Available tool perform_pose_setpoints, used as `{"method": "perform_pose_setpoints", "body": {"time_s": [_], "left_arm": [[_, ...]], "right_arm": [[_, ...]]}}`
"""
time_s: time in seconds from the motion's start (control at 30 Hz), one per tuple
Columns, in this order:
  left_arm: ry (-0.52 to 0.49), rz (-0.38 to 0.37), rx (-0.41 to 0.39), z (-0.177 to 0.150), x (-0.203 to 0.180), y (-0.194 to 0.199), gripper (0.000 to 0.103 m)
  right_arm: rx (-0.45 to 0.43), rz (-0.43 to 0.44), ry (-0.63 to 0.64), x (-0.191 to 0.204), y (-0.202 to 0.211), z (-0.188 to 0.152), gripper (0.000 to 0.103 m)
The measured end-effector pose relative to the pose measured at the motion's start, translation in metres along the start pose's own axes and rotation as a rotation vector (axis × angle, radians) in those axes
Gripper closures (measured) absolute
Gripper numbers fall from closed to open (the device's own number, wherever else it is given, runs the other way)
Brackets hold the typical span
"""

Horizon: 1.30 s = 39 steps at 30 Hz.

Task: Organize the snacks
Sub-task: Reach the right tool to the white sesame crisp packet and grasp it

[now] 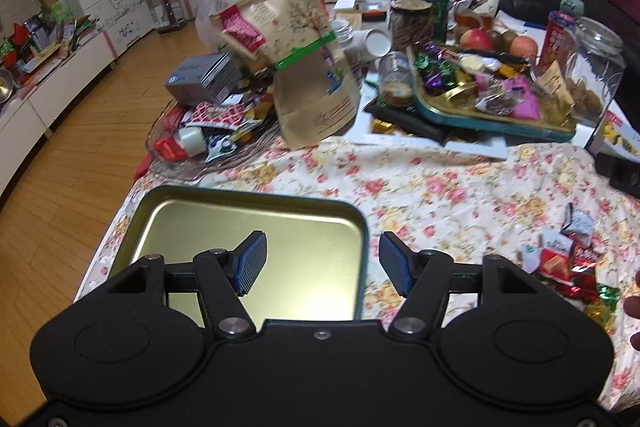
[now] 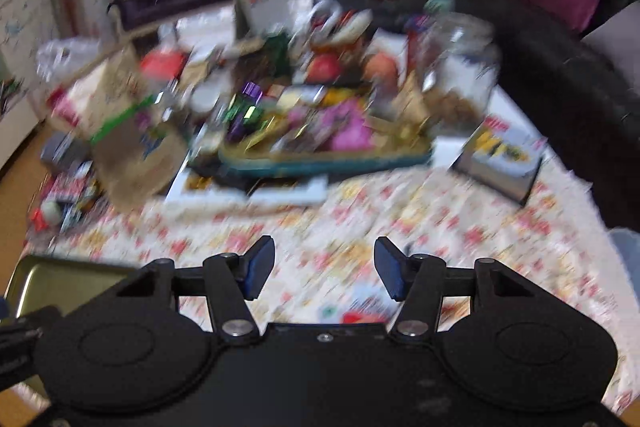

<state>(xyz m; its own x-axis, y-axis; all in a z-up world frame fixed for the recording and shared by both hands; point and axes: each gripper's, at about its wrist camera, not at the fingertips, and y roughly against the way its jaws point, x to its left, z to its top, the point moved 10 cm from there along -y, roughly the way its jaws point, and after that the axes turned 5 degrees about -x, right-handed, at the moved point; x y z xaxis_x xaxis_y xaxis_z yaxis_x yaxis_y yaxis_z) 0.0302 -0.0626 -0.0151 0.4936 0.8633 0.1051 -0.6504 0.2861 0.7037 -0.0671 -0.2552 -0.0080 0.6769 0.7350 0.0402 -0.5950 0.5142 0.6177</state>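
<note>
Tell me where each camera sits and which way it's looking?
Left wrist: rides the left claw, looking down over an empty gold tin tray toward the candy tray; fingertips show at the right edge.
Right wrist: rides the right claw, looking across the floral tablecloth; blurred.
Shared: both trays, brown paper bag, glass jar.

Empty tin tray (image 1: 256,223) nearest on the tablecloth (image 1: 440,187); right of it loose snack packets (image 1: 560,263); behind it paper bag (image 1: 312,99), filled tray (image 1: 492,125) and jar (image 1: 596,67).
</note>
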Motion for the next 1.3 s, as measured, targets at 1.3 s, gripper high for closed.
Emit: {"method": "perform_pose_setpoints", "body": {"time_s": [1.3], "left_arm": [[-0.134, -0.203, 0.237, -0.056, -0.113, -0.025, 0.047]], "right_arm": [[0.370, 0.012, -0.352, -0.158, -0.005, -0.084, 0.059]]}}
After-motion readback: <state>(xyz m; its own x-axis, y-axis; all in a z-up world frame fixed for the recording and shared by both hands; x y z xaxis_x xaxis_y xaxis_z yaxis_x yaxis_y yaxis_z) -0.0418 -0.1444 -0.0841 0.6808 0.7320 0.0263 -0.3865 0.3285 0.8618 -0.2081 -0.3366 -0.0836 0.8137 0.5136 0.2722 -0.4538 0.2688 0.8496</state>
